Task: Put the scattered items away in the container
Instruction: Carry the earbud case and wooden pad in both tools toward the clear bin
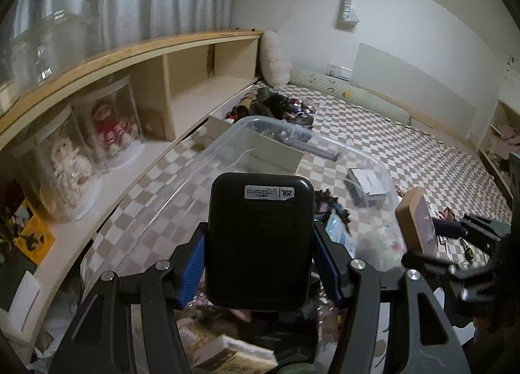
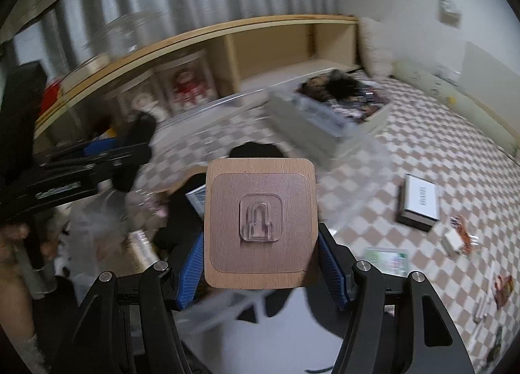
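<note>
My left gripper (image 1: 260, 263) is shut on a black box (image 1: 260, 240) with a small white label, held over the clear plastic container (image 1: 276, 127). The container holds several items, among them a book and dark fluffy things. My right gripper (image 2: 260, 260) is shut on a square wooden plaque (image 2: 260, 224) with a clear plastic hook on its face. The plaque also shows in the left wrist view (image 1: 417, 221) at the right, beside the container. The left gripper appears blurred at the left of the right wrist view (image 2: 81, 172).
A white and black box (image 2: 419, 201) and small packets (image 2: 458, 237) lie on the checkered bedspread (image 2: 438, 153). A white box of dark items (image 2: 344, 101) stands further back. A wooden shelf (image 1: 130, 58) holds dolls in clear cases (image 1: 107, 127). Pillows (image 1: 276, 58) lie by the wall.
</note>
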Demonstrator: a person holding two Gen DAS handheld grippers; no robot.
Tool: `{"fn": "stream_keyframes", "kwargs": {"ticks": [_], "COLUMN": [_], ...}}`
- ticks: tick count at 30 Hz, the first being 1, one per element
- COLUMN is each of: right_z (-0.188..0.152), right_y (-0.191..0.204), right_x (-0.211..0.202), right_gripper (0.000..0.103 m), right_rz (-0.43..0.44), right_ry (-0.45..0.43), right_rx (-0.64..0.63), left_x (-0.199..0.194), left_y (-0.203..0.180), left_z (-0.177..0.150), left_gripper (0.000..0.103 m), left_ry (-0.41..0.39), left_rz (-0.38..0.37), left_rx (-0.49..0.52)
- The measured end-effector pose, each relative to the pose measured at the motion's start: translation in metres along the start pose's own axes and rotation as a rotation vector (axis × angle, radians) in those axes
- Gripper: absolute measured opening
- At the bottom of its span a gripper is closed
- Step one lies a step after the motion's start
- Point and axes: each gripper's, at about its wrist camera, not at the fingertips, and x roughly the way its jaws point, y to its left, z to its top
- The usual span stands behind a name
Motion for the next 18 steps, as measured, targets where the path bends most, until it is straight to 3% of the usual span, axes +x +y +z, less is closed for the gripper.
{"fn": "stream_keyframes", "kwargs": {"ticks": [11, 18], "right_z": [-0.015, -0.022], "right_y": [0.054, 0.072], "right_x": [0.024, 0.04], "right_gripper": [0.065, 0.065], "right_rz": [0.167, 0.172], "right_ry": [0.1, 0.153], "right_rx": [-0.096, -0.133], "left_x": [0.012, 0.015], "left_y": [0.021, 0.024], "left_z": [-0.021, -0.027], "left_gripper": [0.061, 0.061], "left_ry": [0.086, 0.11], "left_rz": [0.034, 0.023], "left_rx": [-0.035, -0.036]}}
